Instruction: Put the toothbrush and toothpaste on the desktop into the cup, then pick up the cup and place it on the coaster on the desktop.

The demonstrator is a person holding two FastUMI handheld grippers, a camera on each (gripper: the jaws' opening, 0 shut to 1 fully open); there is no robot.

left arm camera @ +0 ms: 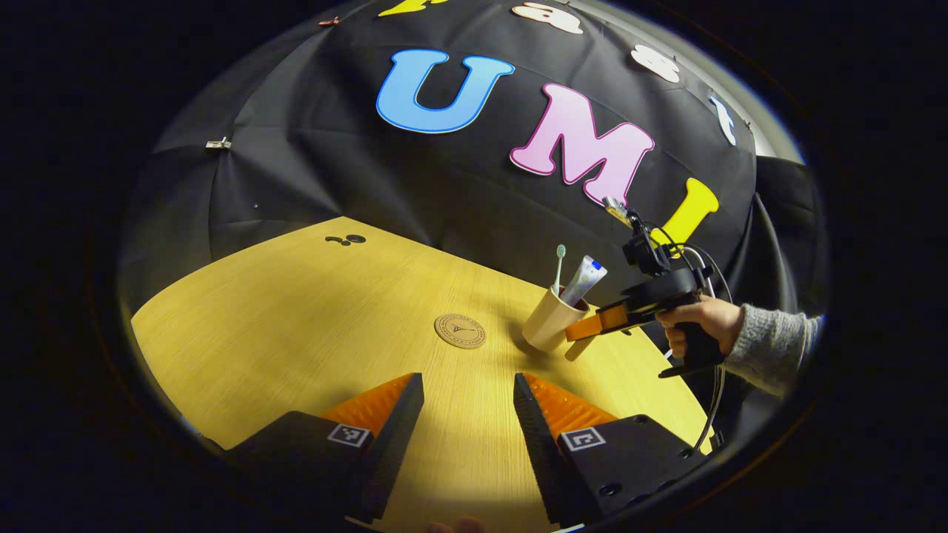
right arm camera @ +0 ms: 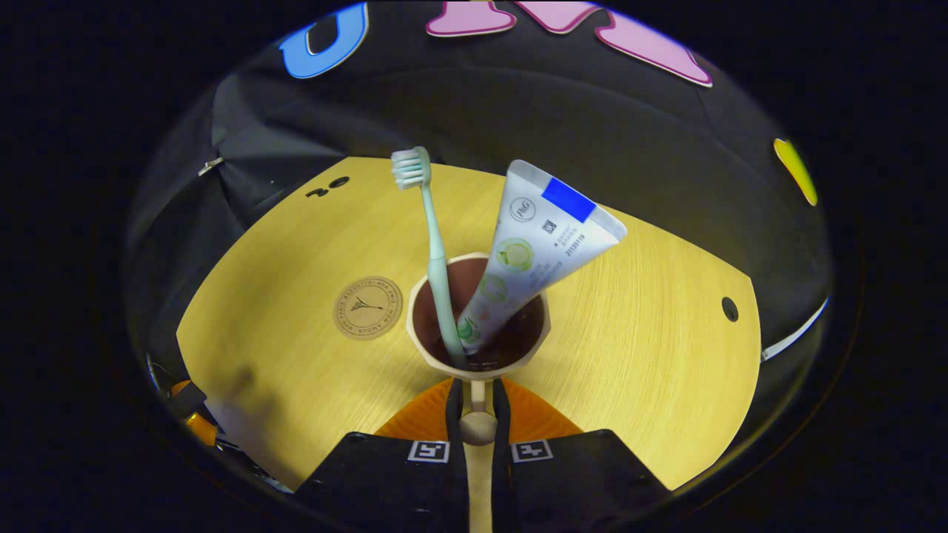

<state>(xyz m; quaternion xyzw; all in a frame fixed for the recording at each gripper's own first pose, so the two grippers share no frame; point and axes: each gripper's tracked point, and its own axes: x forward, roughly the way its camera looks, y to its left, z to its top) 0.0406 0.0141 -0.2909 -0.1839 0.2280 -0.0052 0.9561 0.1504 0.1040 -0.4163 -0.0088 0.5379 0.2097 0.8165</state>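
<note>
- On the yellow tabletop [left arm camera: 296,326], near its right edge: cup [left arm camera: 549,320] standing or just lifted, contact with the wood not readable, tilted slightly in the left gripper view.
- Inside the cup: toothbrush [right arm camera: 432,244] head-up, leaning on the near rim; toothpaste [right arm camera: 529,248] cap-down, wide end fanning out above the rim.
- Right claw [right arm camera: 478,403]: closed tight on the cup's handle [right arm camera: 478,427], both fingers pressing it.
- Left claw [left arm camera: 468,414]: wide open, holding nothing, hovering low over the wood.
- Coaster [left arm camera: 460,330]: bare, near the cup, toward the tabletop's middle.
- Risk, as a judgement: a thin handle grip, so likely to swing or tip in transit and spill the top-heavy tube; also landing off-centre on the small coaster.
</note>
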